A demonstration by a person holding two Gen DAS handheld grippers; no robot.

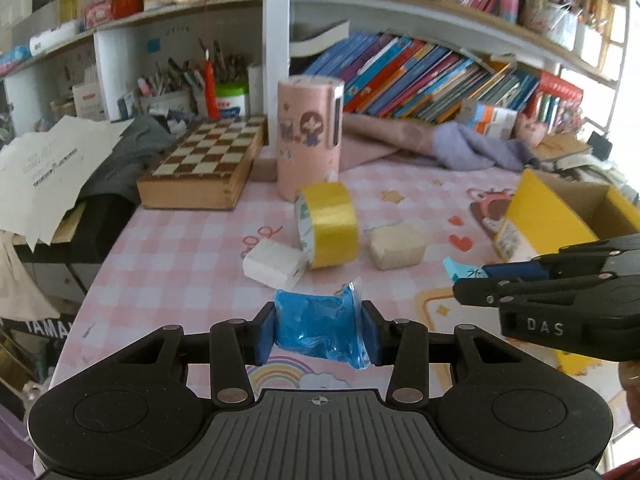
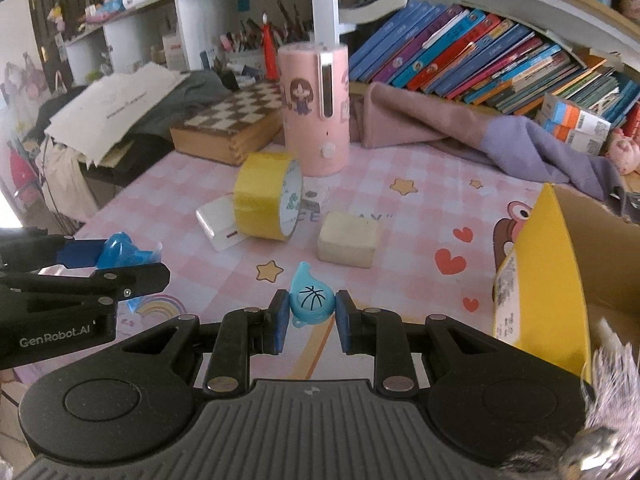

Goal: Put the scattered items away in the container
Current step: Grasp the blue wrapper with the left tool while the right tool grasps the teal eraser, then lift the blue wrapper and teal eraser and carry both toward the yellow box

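Observation:
My left gripper (image 1: 319, 332) is shut on a blue plastic packet (image 1: 320, 330), held above the pink checked tablecloth. My right gripper (image 2: 311, 316) is shut on a light blue teardrop clip with a basketball print (image 2: 310, 300). The packet also shows in the right wrist view (image 2: 124, 254), in the left gripper (image 2: 92, 264). The right gripper (image 1: 476, 284) shows at the right of the left wrist view. On the table lie a yellow tape roll (image 1: 330, 224) (image 2: 268, 196), a white charger block (image 1: 274, 264) (image 2: 218, 222) and a beige block (image 1: 396, 246) (image 2: 348, 240). The open yellow cardboard box (image 1: 548, 216) (image 2: 540, 272) stands to the right.
A pink cylinder with a cartoon girl (image 1: 308, 136) (image 2: 316, 112) stands behind the tape. A wooden chessboard box (image 1: 208, 164) (image 2: 236, 124) lies at the back left. Folded pink and purple cloth (image 2: 480, 132) lies at the back right, below shelves of books.

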